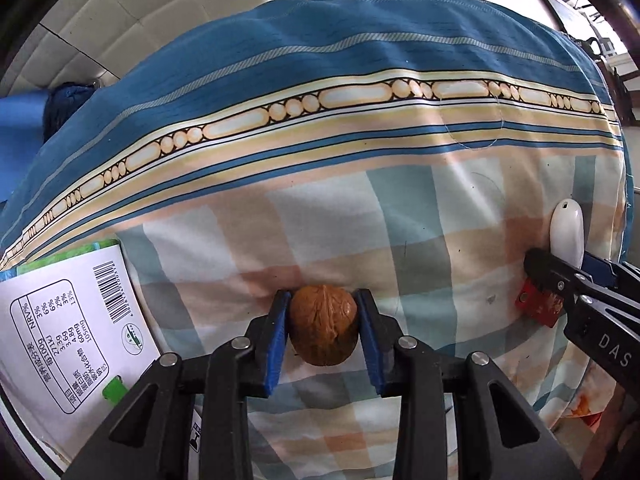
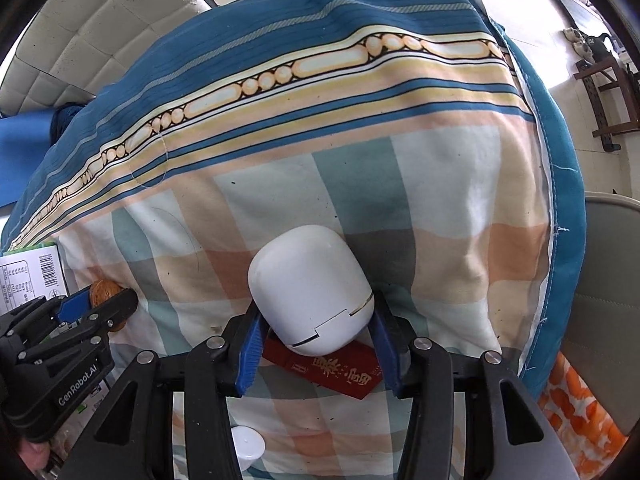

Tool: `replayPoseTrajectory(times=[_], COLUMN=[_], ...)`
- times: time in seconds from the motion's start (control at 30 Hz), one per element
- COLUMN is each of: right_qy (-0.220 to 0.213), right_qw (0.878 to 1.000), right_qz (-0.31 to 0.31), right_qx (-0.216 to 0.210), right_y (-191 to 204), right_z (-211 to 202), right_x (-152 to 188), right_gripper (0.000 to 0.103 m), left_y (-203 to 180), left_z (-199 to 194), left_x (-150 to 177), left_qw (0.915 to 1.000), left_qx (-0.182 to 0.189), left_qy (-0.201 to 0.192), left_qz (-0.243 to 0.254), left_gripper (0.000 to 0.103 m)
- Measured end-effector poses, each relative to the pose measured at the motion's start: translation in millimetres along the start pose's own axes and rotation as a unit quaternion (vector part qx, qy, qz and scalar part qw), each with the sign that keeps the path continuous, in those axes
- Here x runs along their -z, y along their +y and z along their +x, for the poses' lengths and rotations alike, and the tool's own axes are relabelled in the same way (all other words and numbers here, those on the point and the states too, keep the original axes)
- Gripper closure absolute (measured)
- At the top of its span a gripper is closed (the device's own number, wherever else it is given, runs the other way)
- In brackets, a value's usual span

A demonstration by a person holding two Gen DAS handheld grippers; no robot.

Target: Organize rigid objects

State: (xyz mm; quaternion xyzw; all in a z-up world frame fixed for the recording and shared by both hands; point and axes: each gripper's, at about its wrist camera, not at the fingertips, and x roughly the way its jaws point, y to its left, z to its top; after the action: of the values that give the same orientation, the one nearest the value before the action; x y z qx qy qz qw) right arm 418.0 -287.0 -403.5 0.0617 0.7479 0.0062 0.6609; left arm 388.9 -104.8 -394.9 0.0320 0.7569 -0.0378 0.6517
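Left hand-held gripper (image 1: 324, 330) brackets the walnut (image 1: 323, 325), seemingly touching.

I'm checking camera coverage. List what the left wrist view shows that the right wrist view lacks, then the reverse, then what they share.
Left wrist only: the left gripper closed on the brown ridged walnut, fully in view.

Right wrist only: a small white plastic cap and the right gripper around the white rounded plastic case.

Both: walnut, case, red printed packet, white carton with barcode, checked cloth.
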Motion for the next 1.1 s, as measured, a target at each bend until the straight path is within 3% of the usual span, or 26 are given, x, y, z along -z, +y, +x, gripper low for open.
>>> replayPoseTrajectory(times=[0.23, 0.27, 0.3, 0.33, 0.4, 0.47, 0.53, 0.6, 0.67, 0.73, 0.87, 1.0, 1.1], right_qy=[-0.016, -0.02, -0.022, -0.023, -0.011, 0.0, -0.019, -0.041, -0.056, -0.066, -0.073, -0.056, -0.03], right_qw=[1.0, 1.0, 1.0, 1.0, 1.0, 0.999, 0.999, 0.998, 0.997, 0.995, 0.996, 0.993, 0.991], right_qz=[-0.005, -0.006, -0.006, -0.009, -0.025, -0.027, -0.009, 0.007, 0.03, 0.041, 0.05, 0.094, 0.113], right_qx=[-0.01, -0.012, -0.012, -0.015, -0.013, -0.031, -0.033, -0.042, -0.054, -0.06, -0.028, -0.046, -0.061], right_y=[12.4, 13.7, 15.5, 18.4, 25.6, 26.4, 21.7, 16.5, 9.2, 8.8, 12.6, 4.0, 2.1], right_z=[-12.0, -15.7, -19.2, -22.1, -21.3, -19.1, -27.4, -36.9, -44.8, -47.9, -44.5, -26.4, -7.7], right_x=[13.3, 16.4, 20.0, 23.3, 29.1, 33.8, 39.4, 39.9, 40.8, 35.6, 8.6, -14.0, -25.2], right_gripper=[0.06, 0.067, 0.09, 0.103, 0.103, 0.102, 0.101, 0.091, 0.054, 0.033, 0.033, 0.034, 0.049], left_y=[-17.4, -19.1, -21.3, -22.3, -26.1, -31.7, -28.7, -26.9, -27.8, -32.4, -35.2, -32.3, -27.8], left_z=[-33.5, -40.0, -48.7, -56.1, -67.7, -73.3, -77.8, -84.6, -89.0, -93.0, -88.1, -77.5, -67.4], left_x=[22.5, 27.1, 32.9, 36.7, 44.9, 50.1, 52.6, 50.8, 44.8, 33.1, 15.0, 0.2, -9.4], left_qw=[0.9986, 0.9982, 0.9973, 0.9966, 0.9957, 0.9951, 0.9949, 0.9938, 0.9928, 0.9924, 0.993, 0.9942, 0.9949], left_qx=[0.009, 0.009, 0.012, 0.014, 0.017, 0.02, 0.027, 0.046, 0.052, 0.049, 0.04, 0.04, 0.042], left_qy=[-0.051, -0.06, -0.072, -0.081, -0.091, -0.096, -0.097, -0.101, -0.108, -0.112, -0.111, -0.1, -0.091], left_qz=[-0.004, -0.004, -0.004, -0.003, 0.003, 0.01, 0.003, -0.006, -0.005, 0.001, 0.009, 0.001, -0.007], left_gripper=[0.073, 0.073, 0.073, 0.073, 0.073, 0.073, 0.073, 0.073, 0.073, 0.073, 0.073, 0.073, 0.073])
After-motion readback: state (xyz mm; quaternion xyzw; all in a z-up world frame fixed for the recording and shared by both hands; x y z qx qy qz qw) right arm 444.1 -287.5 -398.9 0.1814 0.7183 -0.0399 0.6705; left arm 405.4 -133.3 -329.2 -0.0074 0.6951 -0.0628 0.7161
